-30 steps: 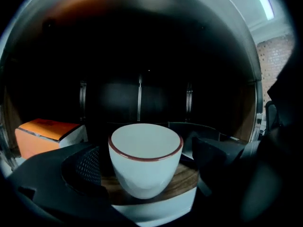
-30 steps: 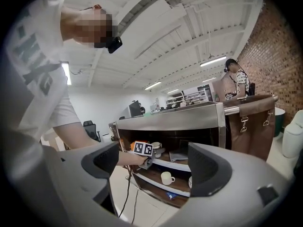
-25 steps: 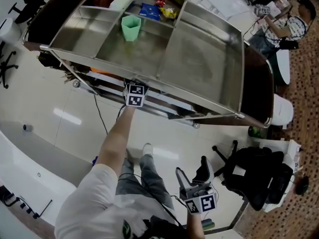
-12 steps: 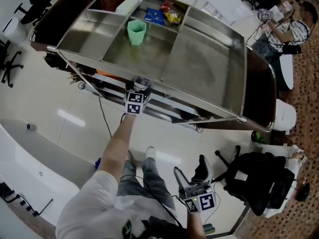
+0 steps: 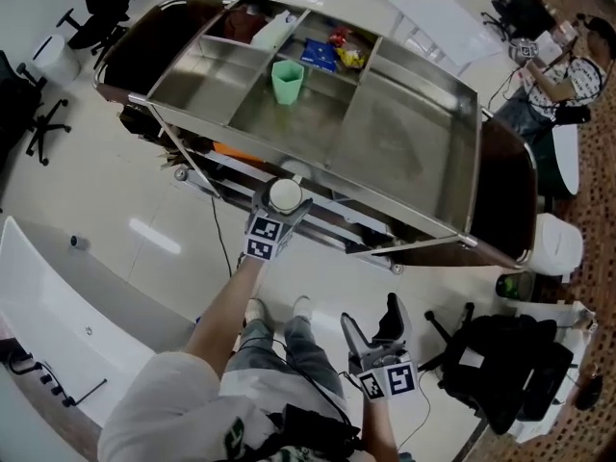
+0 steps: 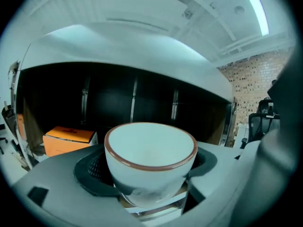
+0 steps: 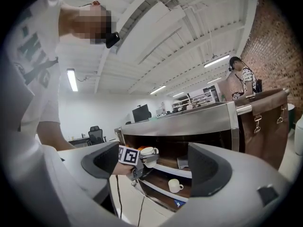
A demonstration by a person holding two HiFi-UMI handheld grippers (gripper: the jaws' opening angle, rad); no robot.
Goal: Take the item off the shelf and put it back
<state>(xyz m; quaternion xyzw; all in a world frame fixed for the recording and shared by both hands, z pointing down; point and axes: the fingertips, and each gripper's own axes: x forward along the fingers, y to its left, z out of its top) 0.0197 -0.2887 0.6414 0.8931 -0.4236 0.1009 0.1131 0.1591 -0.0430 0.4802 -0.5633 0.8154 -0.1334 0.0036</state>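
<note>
Left tool (image 5: 285, 200) is clamped on the white cup (image 6: 150, 150), just clear of the shelf (image 7: 171, 171). Right tool (image 5: 373, 333) hangs low, jaws wide, empty.

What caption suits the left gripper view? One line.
Left gripper grips a white, brown-rimmed cup before the dark shelf and orange box.

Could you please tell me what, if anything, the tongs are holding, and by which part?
The left tongs grip the white cup with a brown rim by its lower body, near the base; the right tongs are open and empty.
</note>
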